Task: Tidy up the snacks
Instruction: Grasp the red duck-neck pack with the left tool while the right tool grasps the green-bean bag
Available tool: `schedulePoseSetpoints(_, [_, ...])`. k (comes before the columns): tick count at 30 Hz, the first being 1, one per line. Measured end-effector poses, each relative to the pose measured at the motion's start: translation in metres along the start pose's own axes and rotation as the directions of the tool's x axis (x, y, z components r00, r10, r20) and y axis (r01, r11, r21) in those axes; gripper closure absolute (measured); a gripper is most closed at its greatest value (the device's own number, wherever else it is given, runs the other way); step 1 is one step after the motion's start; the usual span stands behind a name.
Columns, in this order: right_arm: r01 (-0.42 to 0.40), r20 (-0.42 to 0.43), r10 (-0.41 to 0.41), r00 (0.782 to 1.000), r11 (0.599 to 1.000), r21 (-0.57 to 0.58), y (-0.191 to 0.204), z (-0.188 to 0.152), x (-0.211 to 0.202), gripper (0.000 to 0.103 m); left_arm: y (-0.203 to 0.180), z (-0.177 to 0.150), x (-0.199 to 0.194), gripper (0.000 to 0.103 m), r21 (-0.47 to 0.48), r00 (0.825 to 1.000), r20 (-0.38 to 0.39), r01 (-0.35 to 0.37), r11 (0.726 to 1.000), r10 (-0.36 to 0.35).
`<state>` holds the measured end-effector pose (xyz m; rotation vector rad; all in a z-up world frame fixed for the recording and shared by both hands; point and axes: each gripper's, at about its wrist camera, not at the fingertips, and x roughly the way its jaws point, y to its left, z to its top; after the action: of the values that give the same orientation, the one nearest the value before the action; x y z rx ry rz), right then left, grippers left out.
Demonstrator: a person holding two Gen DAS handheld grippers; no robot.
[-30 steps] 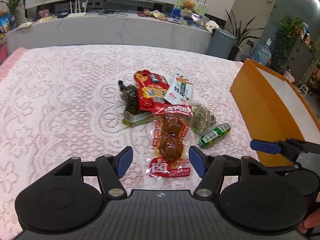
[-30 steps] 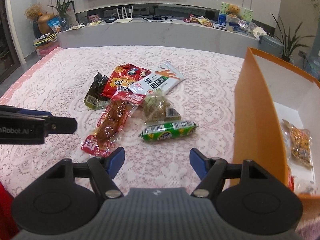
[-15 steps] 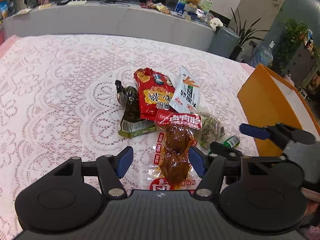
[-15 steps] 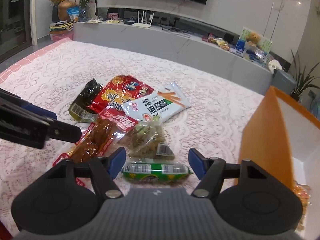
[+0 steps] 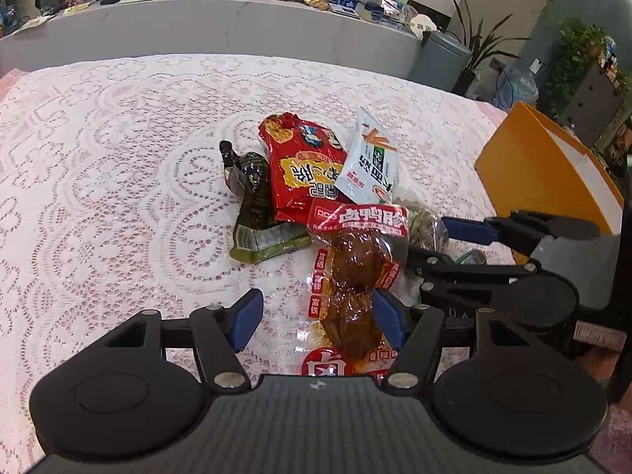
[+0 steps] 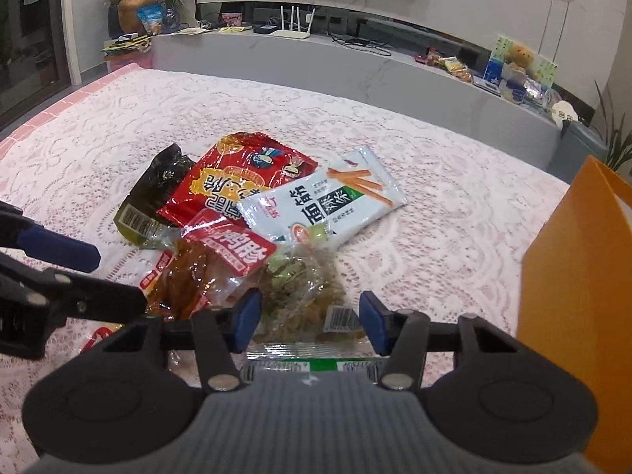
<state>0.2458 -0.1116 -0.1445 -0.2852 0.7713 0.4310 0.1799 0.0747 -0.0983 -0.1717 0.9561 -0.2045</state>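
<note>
A pile of snack packets lies on the lace tablecloth (image 5: 118, 166): a red bag (image 5: 304, 166), a white bag (image 5: 371, 166), a dark green packet (image 5: 256, 205), a clear duck-meat pack with a red label (image 5: 355, 260), a clear pack of green pickles (image 6: 304, 288) and a green sausage (image 6: 312, 365). My left gripper (image 5: 318, 322) is open, low over the near end of the duck-meat pack. My right gripper (image 6: 310, 322) is open over the pickle pack and the sausage. It also shows in the left wrist view (image 5: 434, 241).
An orange box (image 5: 541, 173) with a white inside stands to the right of the pile, also in the right wrist view (image 6: 580, 276). A long grey counter (image 6: 355, 75) with clutter runs behind the table. Potted plants and a grey bin (image 5: 444, 59) stand at the back right.
Both grippers have moved forward and down toward the pile. The duck-meat pack now lies between my left fingers, and the sausage and pickle pack between my right fingers.
</note>
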Motion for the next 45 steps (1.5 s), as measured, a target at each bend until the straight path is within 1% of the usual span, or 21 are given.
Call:
schedulePoseSetpoints(3, [0.002,-0.017,-0.002,1.000,1.000,-0.005,-0.001,0.002,0.002,0.058,-0.005,0.000,0.001,0.027,0.025,1.000,-0.004,0.006,1.000,-0.006])
schedulePoseSetpoints(6, [-0.026,-0.025,0.027,0.999,0.999,0.035,-0.008,0.003,0.001,0.060,-0.010,0.001,0.002,0.023,0.052,0.999,-0.013,0.034,0.998,-0.033])
schedulePoseSetpoints(8, [-0.048,-0.035,0.051,0.998,0.996,0.081,-0.014,0.005,0.000,0.060,-0.016,0.002,0.005,0.022,0.079,0.999,-0.014,0.038,0.996,-0.037])
schedulePoseSetpoints(10, [-0.066,-0.044,0.072,0.996,0.989,0.131,-0.020,0.007,0.000,0.060,-0.025,0.004,0.011,0.022,0.114,1.000,-0.009,0.003,0.994,-0.002])
schedulePoseSetpoints(12, [-0.073,-0.047,0.081,0.996,0.986,0.147,-0.022,0.007,0.001,0.060,-0.033,0.004,0.018,0.022,0.162,1.000,0.002,-0.026,0.987,0.026])
schedulePoseSetpoints(14, [-0.078,-0.047,0.087,0.995,0.985,0.156,-0.023,0.007,0.001,0.060,-0.039,0.004,0.024,0.022,0.189,0.999,-0.003,-0.045,0.981,0.046])
schedulePoseSetpoints(15, [-0.081,-0.047,0.089,0.995,0.984,0.160,-0.023,0.007,0.001,0.061,-0.041,0.004,0.027,0.023,0.198,0.999,-0.004,-0.049,0.979,0.051])
schedulePoseSetpoints(17, [-0.085,-0.046,0.094,0.995,0.982,0.170,-0.025,0.007,0.001,0.061,-0.045,0.004,0.032,0.027,0.202,0.998,0.000,-0.060,0.977,0.061])
schedulePoseSetpoints(20, [-0.087,-0.042,0.096,0.995,0.981,0.173,-0.025,0.007,0.001,0.061,-0.045,0.003,0.036,0.034,0.196,0.998,0.002,-0.061,0.979,0.061])
schedulePoseSetpoints(24, [-0.086,-0.036,0.093,0.995,0.984,0.158,-0.024,0.006,0.000,0.061,-0.045,0.003,0.035,0.035,0.182,0.998,0.010,-0.065,0.981,0.064])
schedulePoseSetpoints(28, [-0.085,-0.014,0.089,0.996,0.978,0.190,-0.026,0.005,-0.004,0.062,-0.044,0.003,0.026,0.038,0.167,0.998,0.033,-0.066,0.984,0.062])
schedulePoseSetpoints(30, [-0.088,0.003,0.089,0.996,0.976,0.198,-0.025,0.006,-0.008,0.063,-0.042,0.005,0.020,0.040,0.150,0.997,0.052,-0.070,0.986,0.062])
schedulePoseSetpoints(33, [-0.076,0.026,0.073,0.997,0.980,0.184,-0.021,0.010,-0.016,0.063,-0.039,0.006,0.012,0.041,0.131,0.996,0.059,-0.068,0.989,0.060])
schedulePoseSetpoints(37, [-0.083,0.053,0.075,0.996,0.982,0.172,-0.018,0.016,-0.028,0.063,-0.036,0.006,-0.002,0.043,0.089,0.996,0.076,-0.061,0.994,0.055])
schedulePoseSetpoints(41, [-0.085,0.073,0.073,0.995,0.981,0.173,-0.015,0.021,-0.040,0.063,-0.032,0.003,-0.011,0.044,0.068,0.994,0.080,-0.086,0.994,0.080])
schedulePoseSetpoints(45, [-0.091,0.088,0.077,0.993,0.982,0.167,-0.011,0.022,-0.053,0.063,-0.030,0.002,-0.026,0.044,0.046,0.992,0.104,-0.081,0.996,0.076])
